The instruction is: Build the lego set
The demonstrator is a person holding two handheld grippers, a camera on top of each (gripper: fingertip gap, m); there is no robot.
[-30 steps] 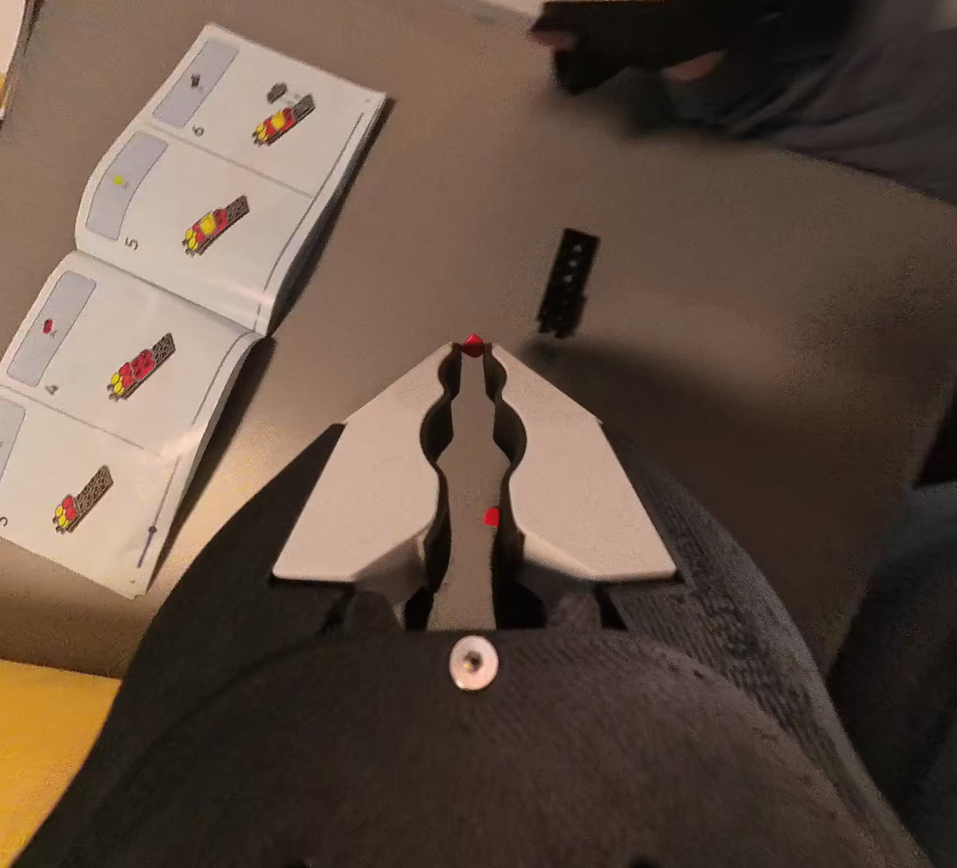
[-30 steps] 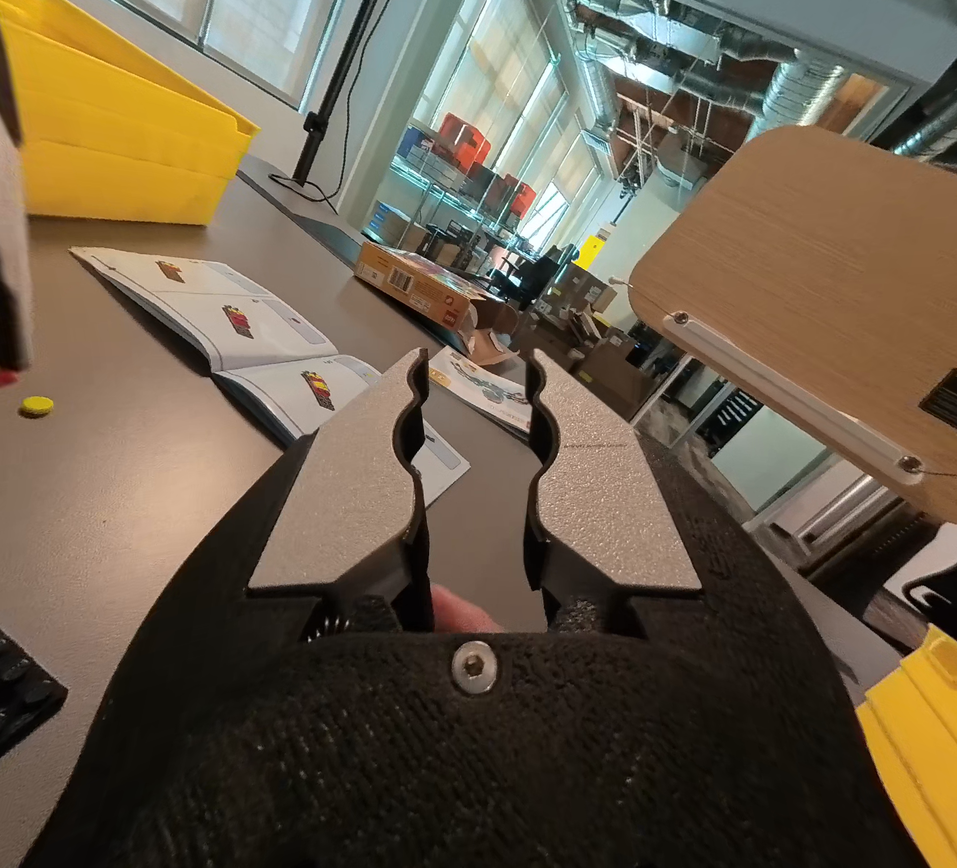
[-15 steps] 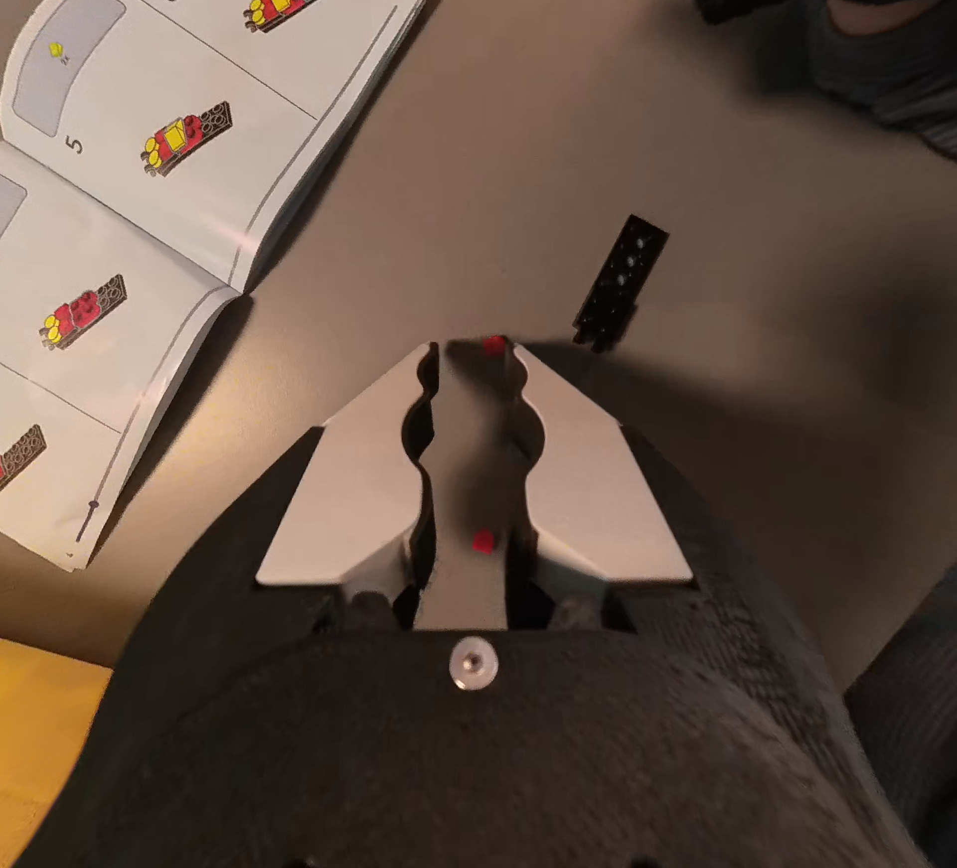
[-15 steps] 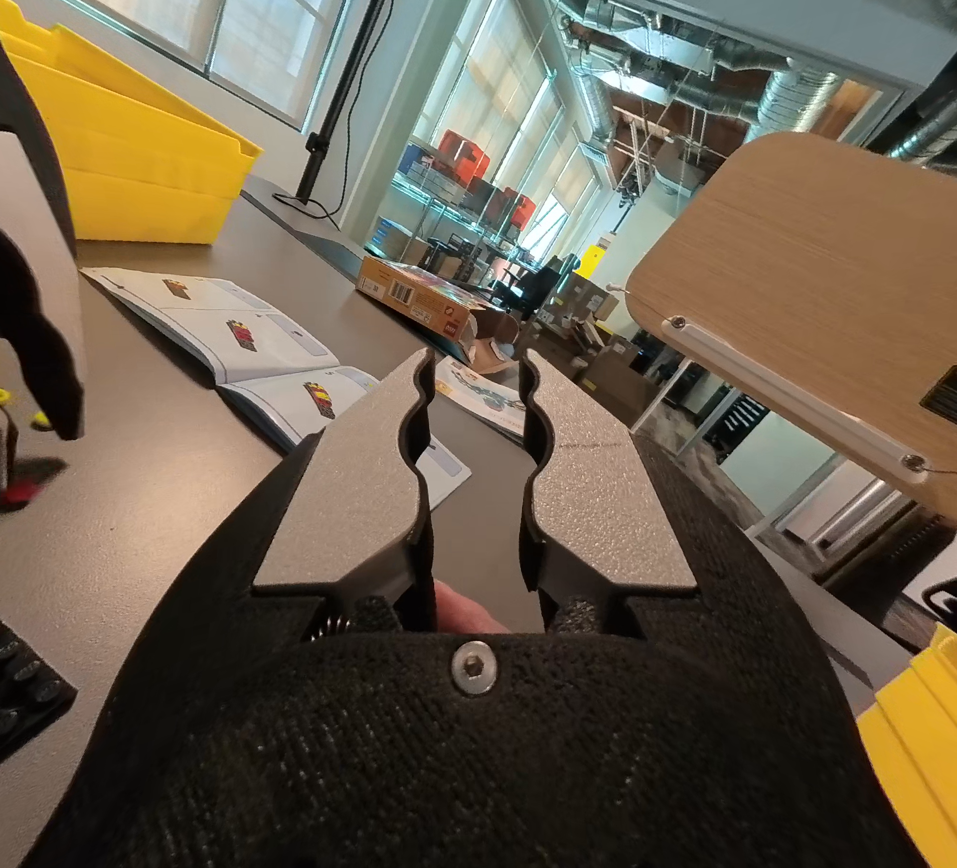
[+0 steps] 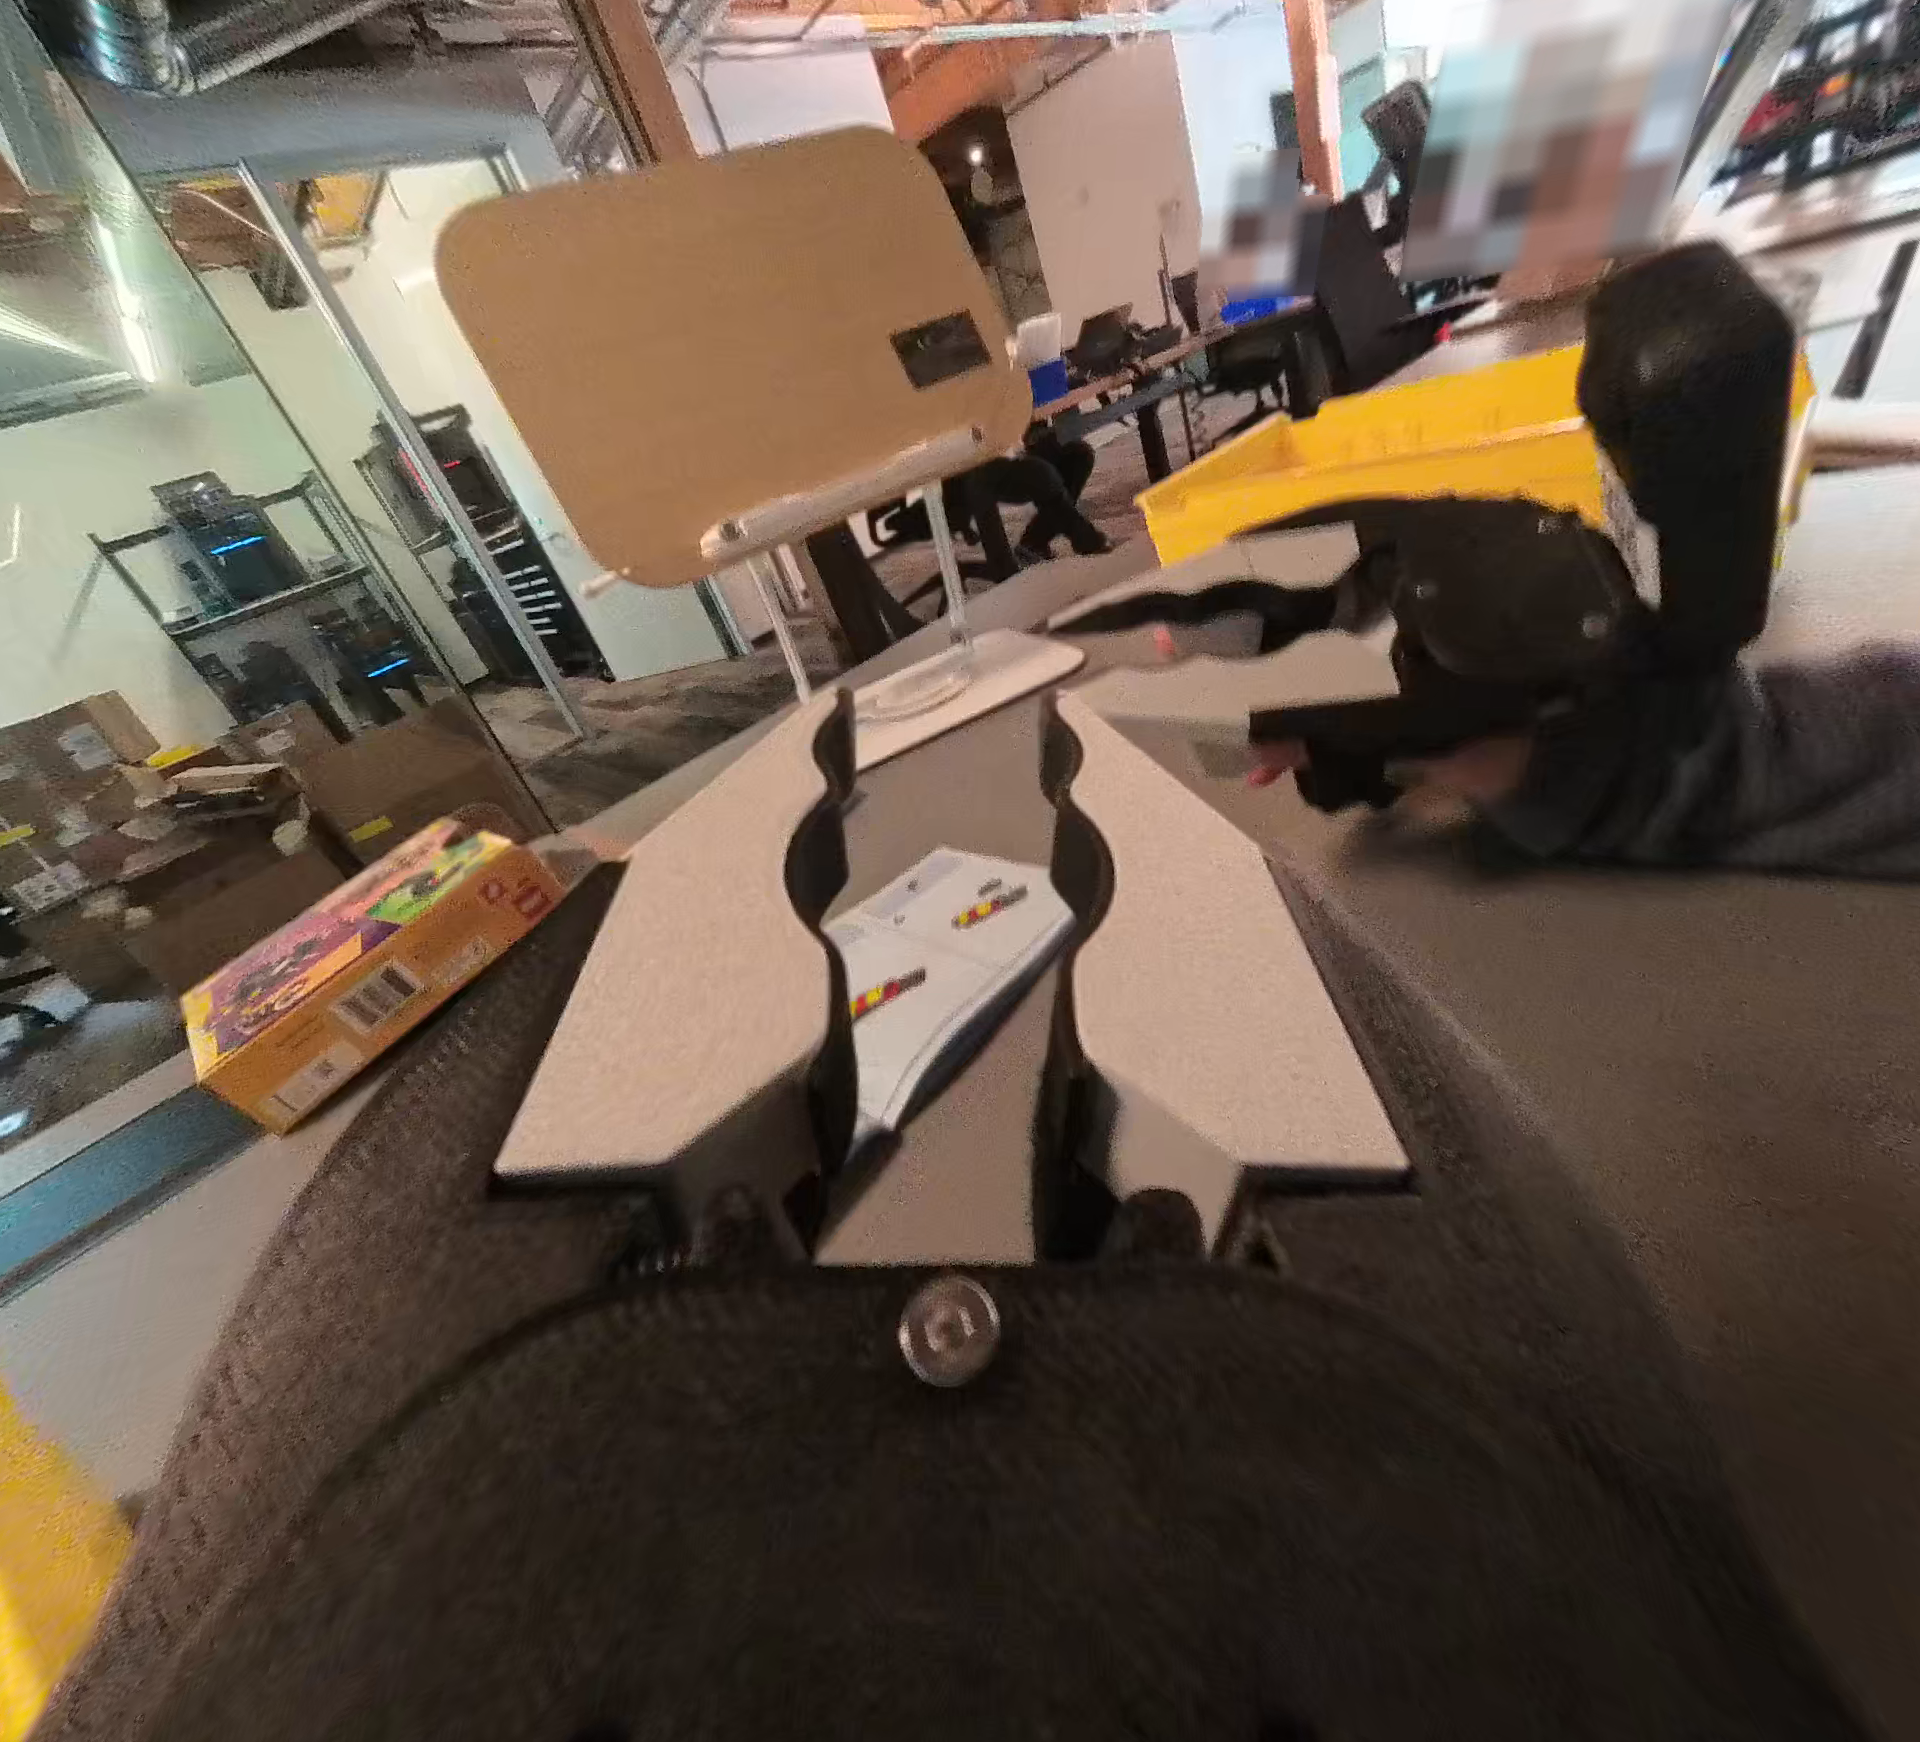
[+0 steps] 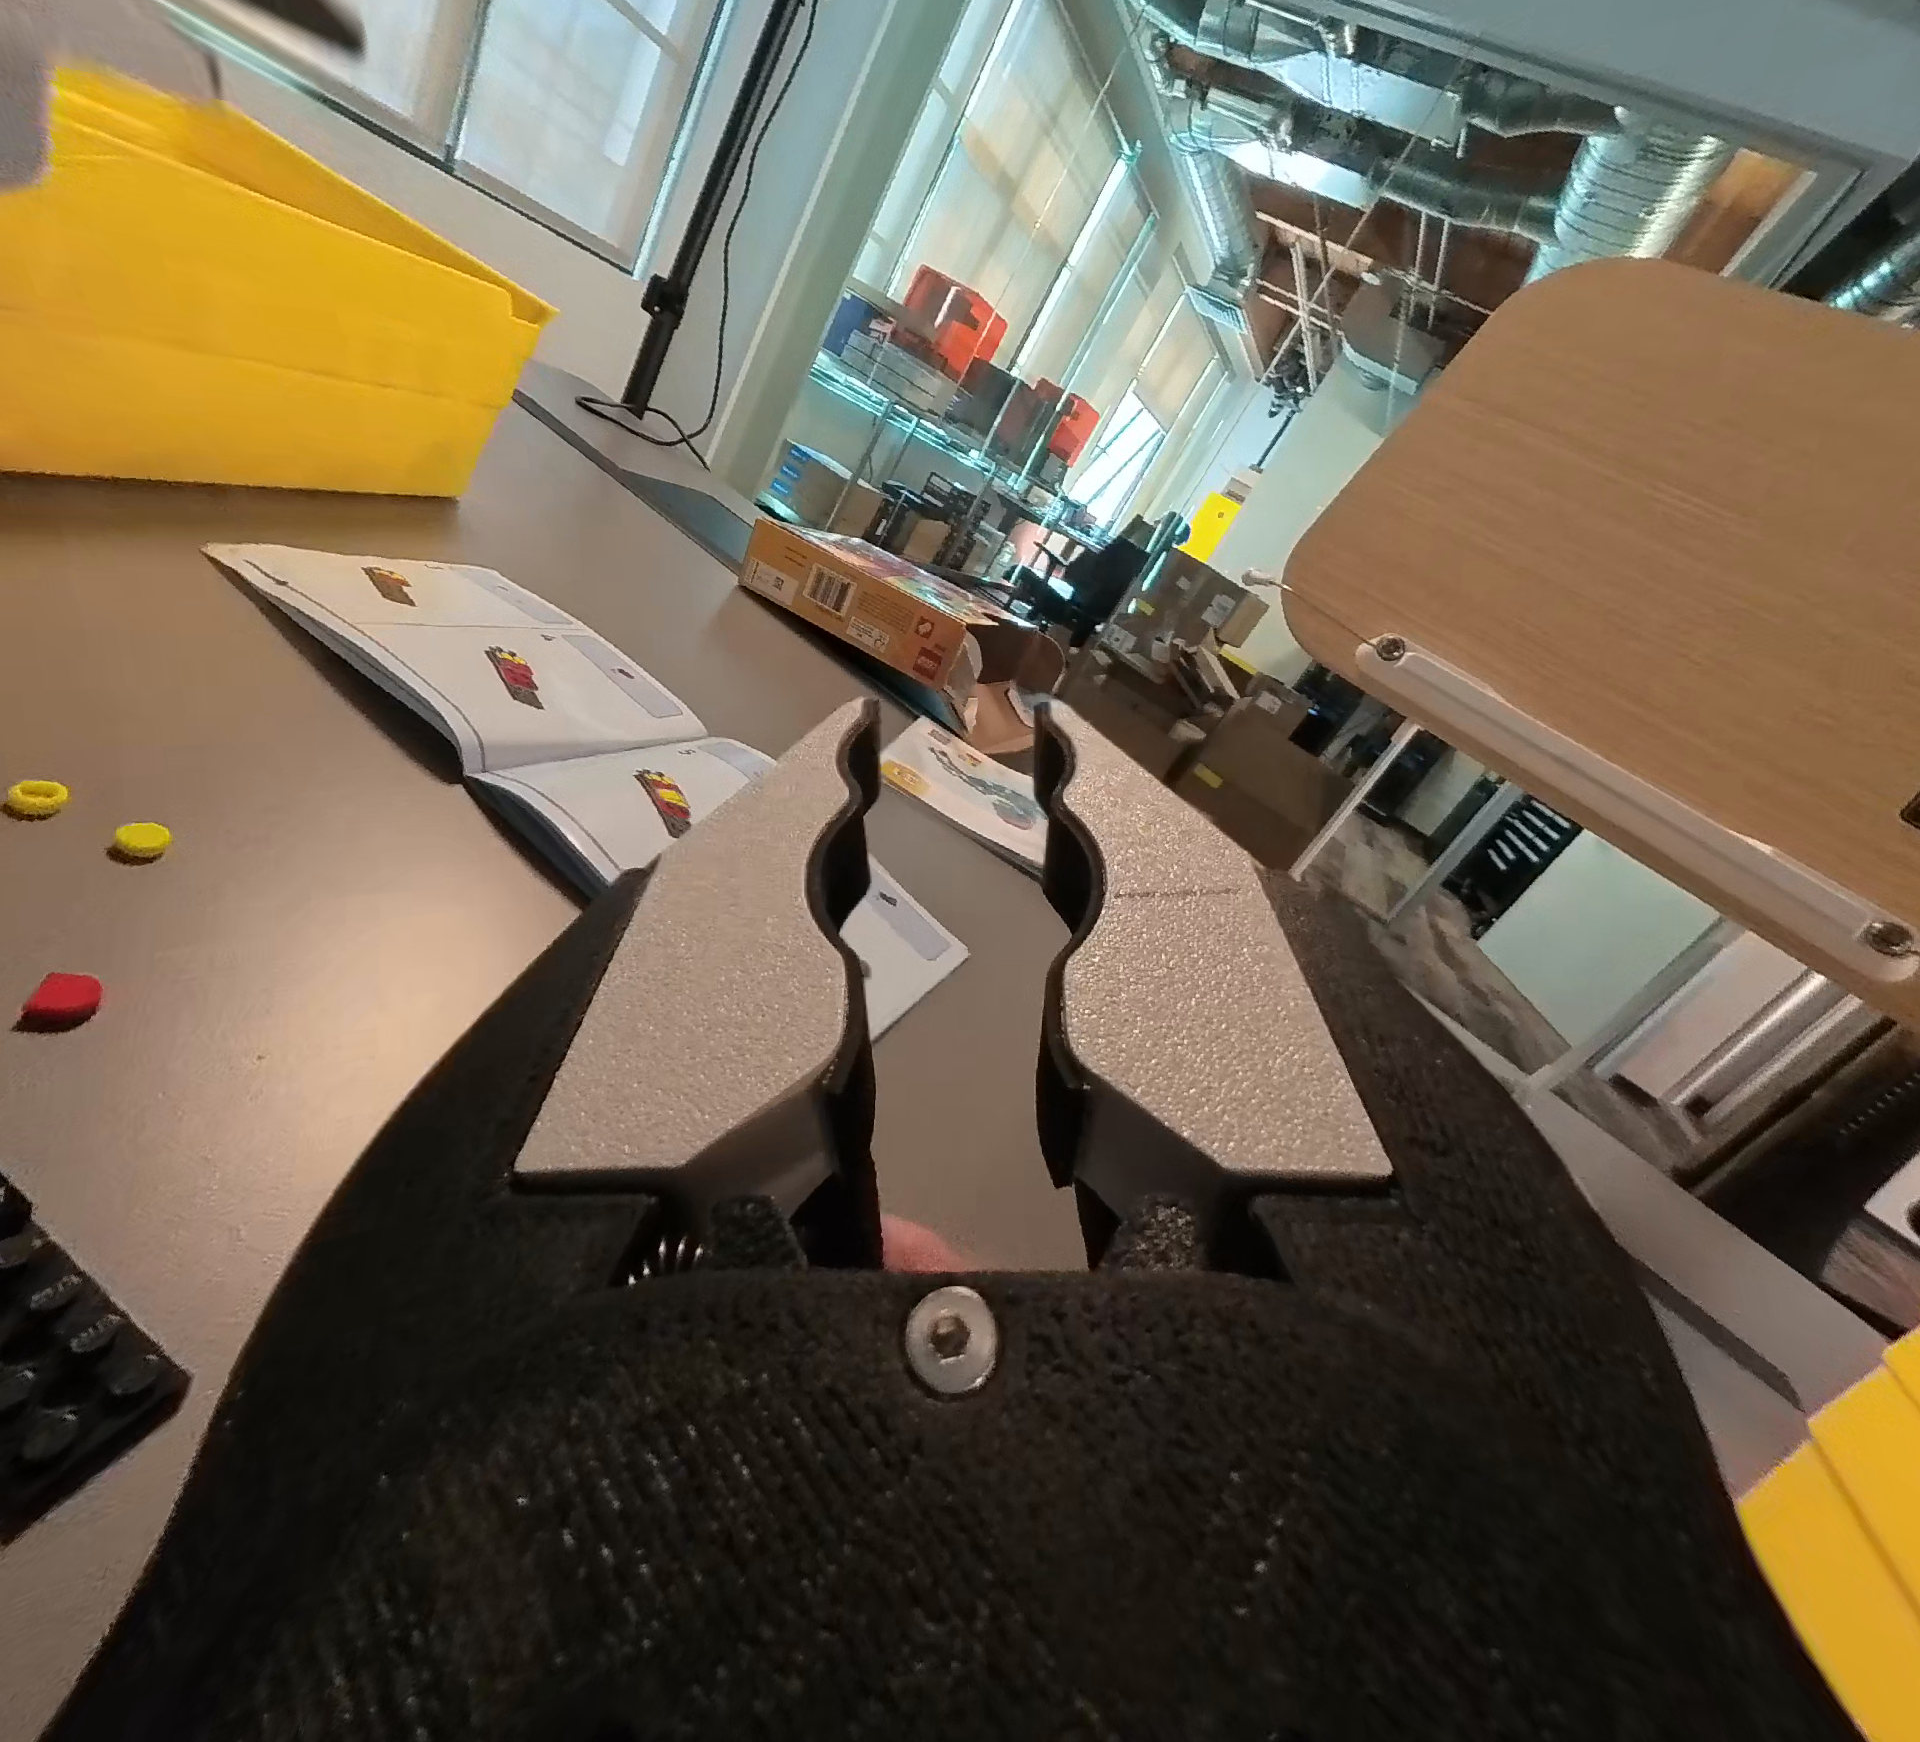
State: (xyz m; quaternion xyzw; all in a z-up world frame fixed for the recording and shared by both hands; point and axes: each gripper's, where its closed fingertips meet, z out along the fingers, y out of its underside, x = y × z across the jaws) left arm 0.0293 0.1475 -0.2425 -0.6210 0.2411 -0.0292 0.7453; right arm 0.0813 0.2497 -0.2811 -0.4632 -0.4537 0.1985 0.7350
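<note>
My left gripper point(image 5: 945, 705) is open and empty, raised and pointing level across the dark table point(image 5: 1558, 1069). The open instruction booklet point(image 5: 935, 965) shows between its fingers. My right gripper point(image 6: 954, 721) is open and empty, low over the table. In the right wrist view a small red piece point(image 6: 60, 1001) and two yellow round pieces point(image 6: 140, 840) lie loose at the left. A black studded plate point(image 6: 62, 1360) lies at the lower left edge. The booklet point(image 6: 499, 664) lies ahead. The right gripper also shows in the left wrist view point(image 5: 1278, 643), far right.
An orange Lego box point(image 6: 862, 612) lies beyond the booklet, also in the left wrist view point(image 5: 364, 965). A tilted wooden board on a stand point(image 5: 727, 342) is at the back. Yellow bins point(image 6: 208, 342) stand far left, another point(image 5: 1351, 466) by the right gripper. Both grippers' tips are roughly 15 centimeters from the black studded plate point(image 6: 62, 1360). From either gripper's tips it is about 15 centimeters to the small red piece point(image 6: 60, 1001).
My left gripper let go of the red piece, opened wide, and swung up from looking down at the table to looking level. The right gripper has barely moved.
</note>
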